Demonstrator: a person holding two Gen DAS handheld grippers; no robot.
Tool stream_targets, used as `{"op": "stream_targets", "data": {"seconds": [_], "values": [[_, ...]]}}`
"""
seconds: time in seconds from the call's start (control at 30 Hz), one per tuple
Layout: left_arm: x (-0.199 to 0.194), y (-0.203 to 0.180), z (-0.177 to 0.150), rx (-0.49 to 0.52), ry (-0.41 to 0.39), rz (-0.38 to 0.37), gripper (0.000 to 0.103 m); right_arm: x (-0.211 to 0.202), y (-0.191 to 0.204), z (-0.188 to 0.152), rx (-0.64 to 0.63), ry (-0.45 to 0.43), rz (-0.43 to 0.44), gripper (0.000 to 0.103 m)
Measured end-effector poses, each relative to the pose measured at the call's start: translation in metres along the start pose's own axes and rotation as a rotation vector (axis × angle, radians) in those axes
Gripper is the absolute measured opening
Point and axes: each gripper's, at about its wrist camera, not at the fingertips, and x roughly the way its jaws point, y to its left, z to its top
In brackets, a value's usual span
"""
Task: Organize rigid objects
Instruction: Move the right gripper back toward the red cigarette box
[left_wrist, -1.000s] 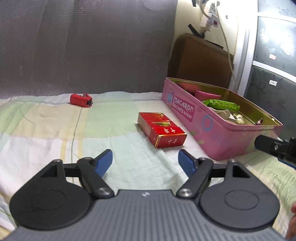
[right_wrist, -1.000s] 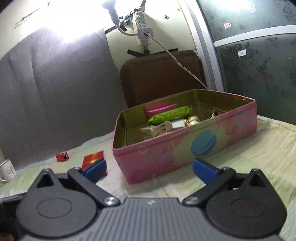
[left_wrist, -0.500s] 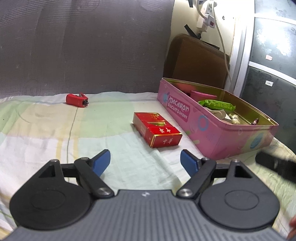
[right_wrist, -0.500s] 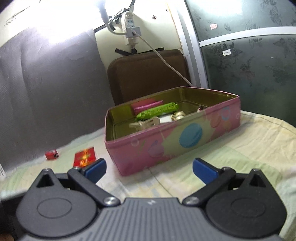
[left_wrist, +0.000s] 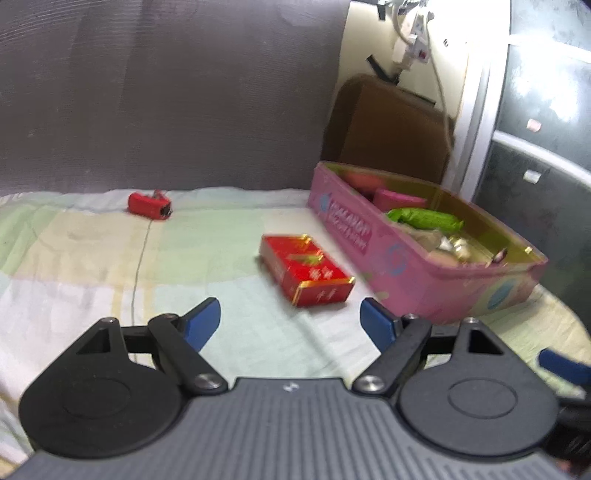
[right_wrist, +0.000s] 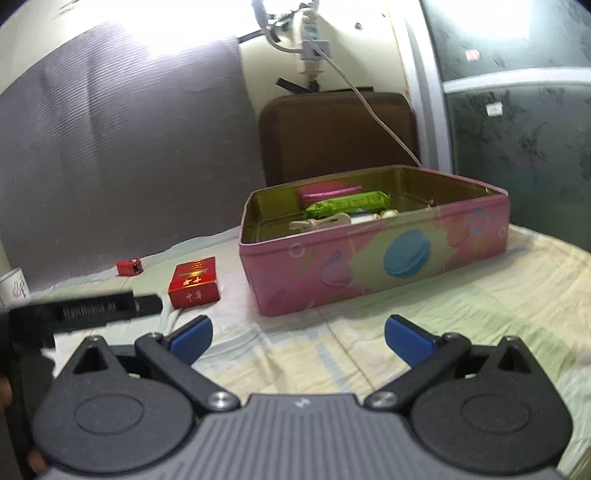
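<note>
On a pale checked bedsheet (left_wrist: 92, 258), both grippers are hovering with jaws wide and empty: left gripper (left_wrist: 290, 323), right gripper (right_wrist: 297, 334). Just beyond the left one, a red box (left_wrist: 306, 271) is lying beside the open pink tin (right_wrist: 373, 258); farther off, a small red object (left_wrist: 149, 205) is sitting near the grey curtain (left_wrist: 166, 92).

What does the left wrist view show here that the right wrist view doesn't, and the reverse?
Only the left wrist view: the lettered end wall of the pink tin, and one blue tip of the right tongs at its right edge.

Only the right wrist view: a white cup at far left and the tin's macaron-printed long side.

Both: the red box on the cloth beside the tin, the small red item further back, the green packet inside, and open, empty tongs.
</note>
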Motion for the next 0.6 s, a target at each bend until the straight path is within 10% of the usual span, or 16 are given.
{"op": "stream_targets", "data": {"seconds": [0.3, 0.6], "values": [[0.016, 0.037, 0.034, 0.099, -0.073, 0.099, 0.084, 0.001, 0.039, 0.001, -0.166, -0.003, 0.103, 0.083], [0.029, 0.089, 0.027, -0.096, 0.011, 0.126, 0.083, 0.036, 0.111, 0.006, -0.39, 0.073, 0.249, 0.055]]}}
